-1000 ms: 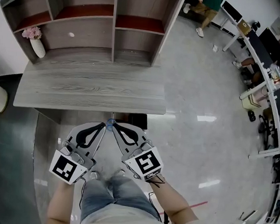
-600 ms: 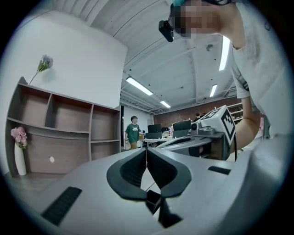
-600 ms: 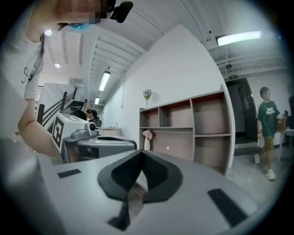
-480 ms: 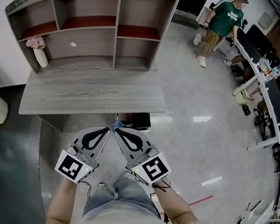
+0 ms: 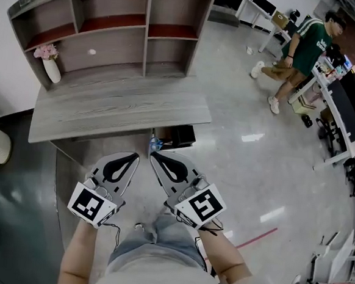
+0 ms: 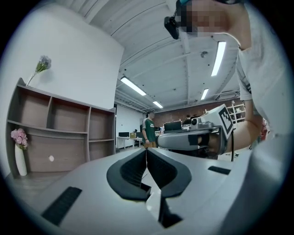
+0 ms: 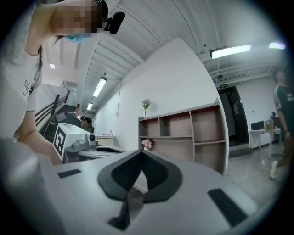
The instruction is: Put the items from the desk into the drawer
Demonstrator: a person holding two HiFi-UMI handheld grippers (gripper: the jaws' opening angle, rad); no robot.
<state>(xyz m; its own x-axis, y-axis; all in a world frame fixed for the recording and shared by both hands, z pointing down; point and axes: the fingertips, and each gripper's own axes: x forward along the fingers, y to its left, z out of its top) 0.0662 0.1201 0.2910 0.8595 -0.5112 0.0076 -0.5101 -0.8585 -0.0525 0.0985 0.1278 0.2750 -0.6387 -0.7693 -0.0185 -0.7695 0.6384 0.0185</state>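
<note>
Left claw: the left gripper [image 5: 132, 157] hangs low at the centre of the frame, jaws pressed together on nothing.
Right claw: the right gripper [image 5: 155, 156] hangs just beside it, likewise pressed together and empty.
Change in the claws: their tips now stand a little apart and clear of the desk's front edge, no longer nearly touching each other under it. Neither grip changes.
Change in the room: the person in green [image 5: 304, 47] is now at the upper right of the frame, no longer at the top centre.
Desk: the desk [image 5: 118, 112] fills the upper left. Its top is bare wood save for a vase of pink flowers [image 5: 50, 68] at the left end, under the shelves [image 5: 113, 23].
Drawer: I can make out none. Below the desk edge I see only a dark box [image 5: 177, 135] and a small blue thing [image 5: 156, 144].
Meaning for the task: the drawing apart puts nothing in hand. Empty claws and a near-bare top fit a desk already emptied into a shut drawer, or a pause with the vase left to stow.
</note>
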